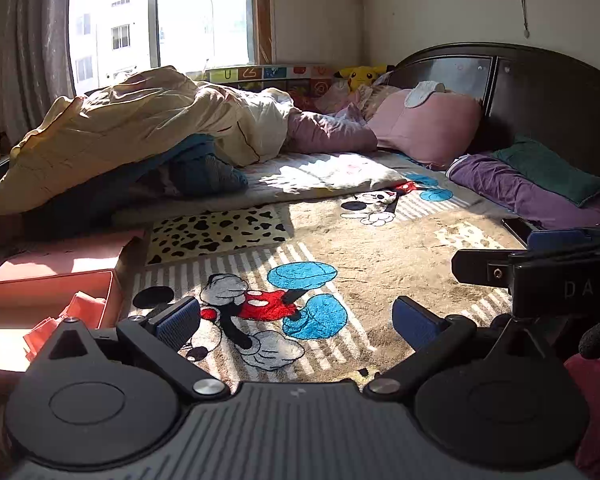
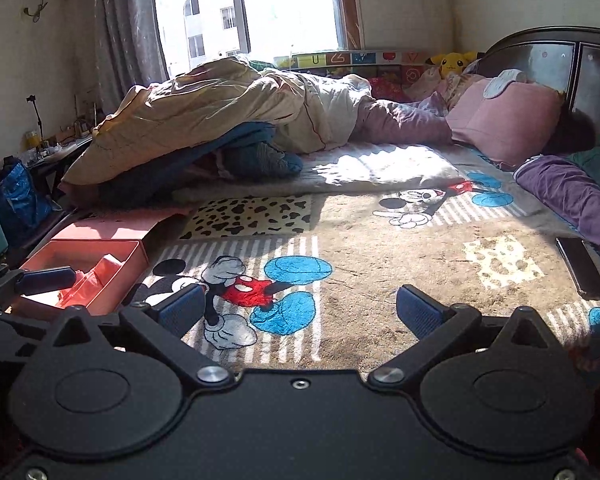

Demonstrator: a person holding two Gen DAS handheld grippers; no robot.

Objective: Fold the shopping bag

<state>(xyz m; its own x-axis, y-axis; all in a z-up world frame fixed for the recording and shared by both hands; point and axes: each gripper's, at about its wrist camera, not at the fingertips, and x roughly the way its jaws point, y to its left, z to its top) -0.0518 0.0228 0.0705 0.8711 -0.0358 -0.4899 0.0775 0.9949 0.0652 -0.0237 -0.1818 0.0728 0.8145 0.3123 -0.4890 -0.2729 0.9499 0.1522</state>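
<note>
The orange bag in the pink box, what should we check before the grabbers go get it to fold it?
1. Left gripper open: ok, its fingers stand wide apart with nothing between them.
2. Right gripper open: ok, also empty.
3. Orange bag in sight: ok, it lies crumpled inside the pink box.
4. Box open on top: ok, no lid covers it.
5. Room on the Mickey blanket for folding: ok in the middle; a phone lies near its right edge.
6. Bag handles free of tangles: cannot tell, the bag is too bunched up.
</note>
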